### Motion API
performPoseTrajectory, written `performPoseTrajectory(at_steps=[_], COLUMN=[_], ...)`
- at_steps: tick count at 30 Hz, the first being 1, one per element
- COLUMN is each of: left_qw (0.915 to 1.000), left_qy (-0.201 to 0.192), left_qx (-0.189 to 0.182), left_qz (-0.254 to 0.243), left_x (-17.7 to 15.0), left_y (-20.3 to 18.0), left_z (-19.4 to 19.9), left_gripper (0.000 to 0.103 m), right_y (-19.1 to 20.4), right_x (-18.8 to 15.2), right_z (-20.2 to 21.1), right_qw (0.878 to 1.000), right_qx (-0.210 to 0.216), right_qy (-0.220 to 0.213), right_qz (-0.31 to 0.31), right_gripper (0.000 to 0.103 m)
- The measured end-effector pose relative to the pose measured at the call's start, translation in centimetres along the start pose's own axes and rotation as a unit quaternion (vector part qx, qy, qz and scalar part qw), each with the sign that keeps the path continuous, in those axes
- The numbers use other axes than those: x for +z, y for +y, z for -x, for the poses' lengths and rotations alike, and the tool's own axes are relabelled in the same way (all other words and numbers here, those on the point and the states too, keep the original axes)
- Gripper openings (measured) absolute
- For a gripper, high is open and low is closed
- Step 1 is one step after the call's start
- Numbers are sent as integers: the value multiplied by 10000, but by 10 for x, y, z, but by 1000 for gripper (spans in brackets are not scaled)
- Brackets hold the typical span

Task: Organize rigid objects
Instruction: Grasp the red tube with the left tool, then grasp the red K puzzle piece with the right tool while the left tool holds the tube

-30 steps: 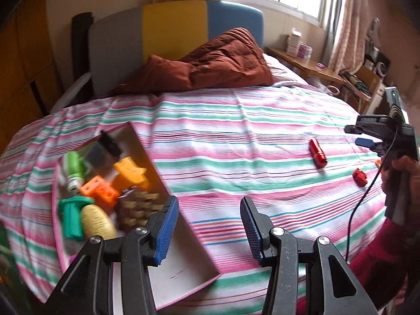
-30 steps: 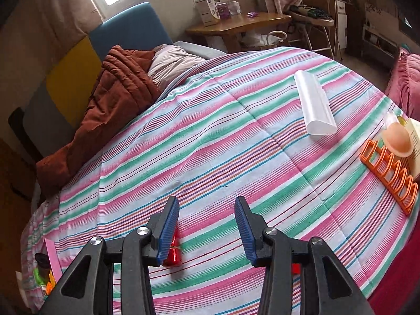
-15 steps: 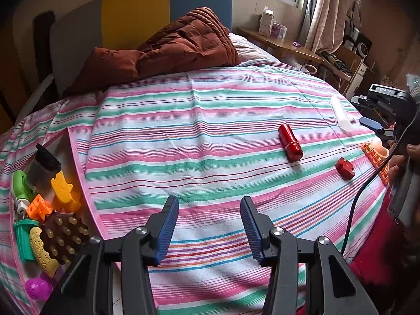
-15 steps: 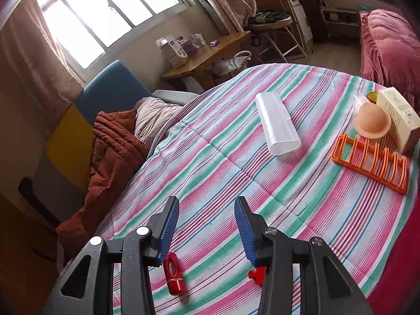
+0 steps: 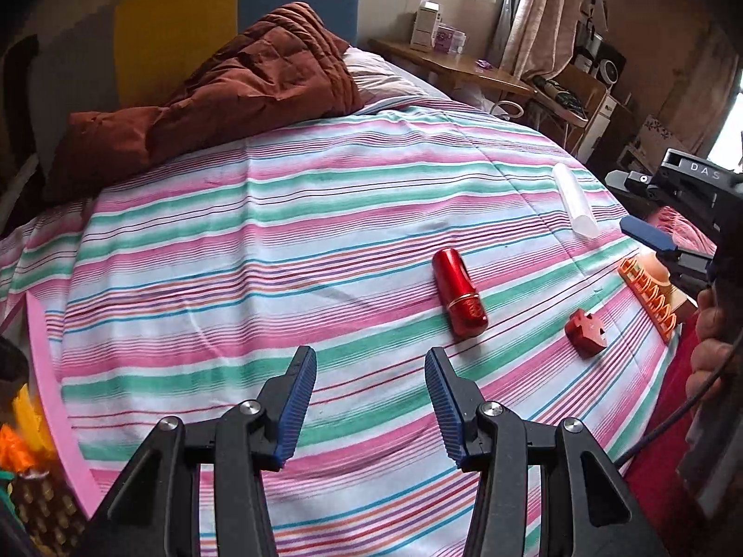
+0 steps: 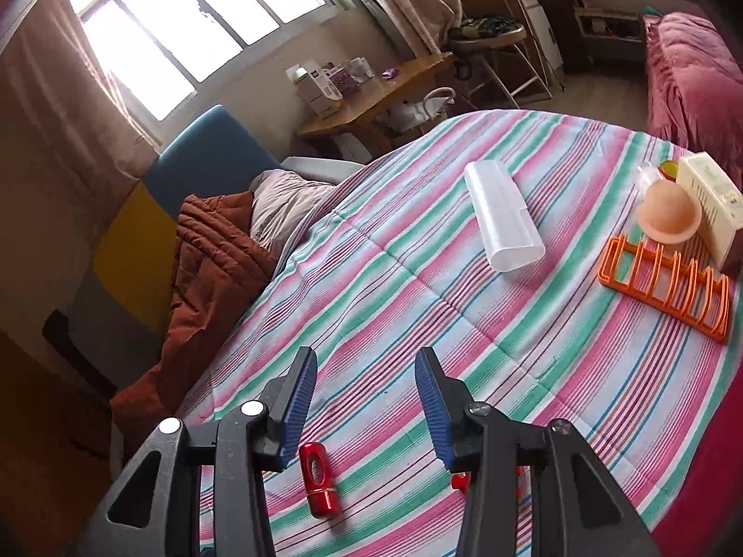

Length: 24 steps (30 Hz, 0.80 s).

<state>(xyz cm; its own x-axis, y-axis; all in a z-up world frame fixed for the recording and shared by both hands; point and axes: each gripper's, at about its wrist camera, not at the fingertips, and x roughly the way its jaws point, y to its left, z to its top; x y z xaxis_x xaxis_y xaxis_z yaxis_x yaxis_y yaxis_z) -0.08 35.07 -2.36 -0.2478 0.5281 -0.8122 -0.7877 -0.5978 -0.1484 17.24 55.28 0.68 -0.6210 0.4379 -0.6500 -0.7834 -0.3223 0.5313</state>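
Swung rightward since prev. frame, left gripper [image 5: 370, 401] is held open, empty; right gripper [image 6: 366, 401] likewise; glossy red cylinder [image 5: 459, 298] w/ gold band is seen lying beside red block [image 5: 586, 332].

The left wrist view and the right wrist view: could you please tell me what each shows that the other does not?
Only the left wrist view shows the pink box of toys and the right gripper from outside.

Only the right wrist view shows the window and the cream carton.

Both show the red tube, red block, white case, orange rack and brown quilt.
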Motion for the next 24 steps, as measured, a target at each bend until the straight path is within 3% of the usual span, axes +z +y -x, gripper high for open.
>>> performPoseTrajectory(at_steps=[8,18,19,21,24], left_qw=[9986,9969,9972,9979,9981], left_qy=[244,670,637,563,483], left_qx=[-365,-417,-399,-311,-354], left_qz=[-279,14,15,-68,-109], left_x=[28,49,49,49,40], left_y=[-36,-44,-44,-43,-36], left_z=[-44,-97,-99,-99,-93], left_gripper=[51,51,48,26,26], right_y=[4,12,13,14,13], right_x=[-4,-9,-9,-10,-11], right_z=[-14,-21,-22,-24,-26], right_qw=[9994,9983,9981,9977,9976], right_qx=[-31,10,16,19,34], right_qy=[322,520,549,599,638], right_qz=[100,260,287,322,284], right_gripper=[44,44,44,44,44])
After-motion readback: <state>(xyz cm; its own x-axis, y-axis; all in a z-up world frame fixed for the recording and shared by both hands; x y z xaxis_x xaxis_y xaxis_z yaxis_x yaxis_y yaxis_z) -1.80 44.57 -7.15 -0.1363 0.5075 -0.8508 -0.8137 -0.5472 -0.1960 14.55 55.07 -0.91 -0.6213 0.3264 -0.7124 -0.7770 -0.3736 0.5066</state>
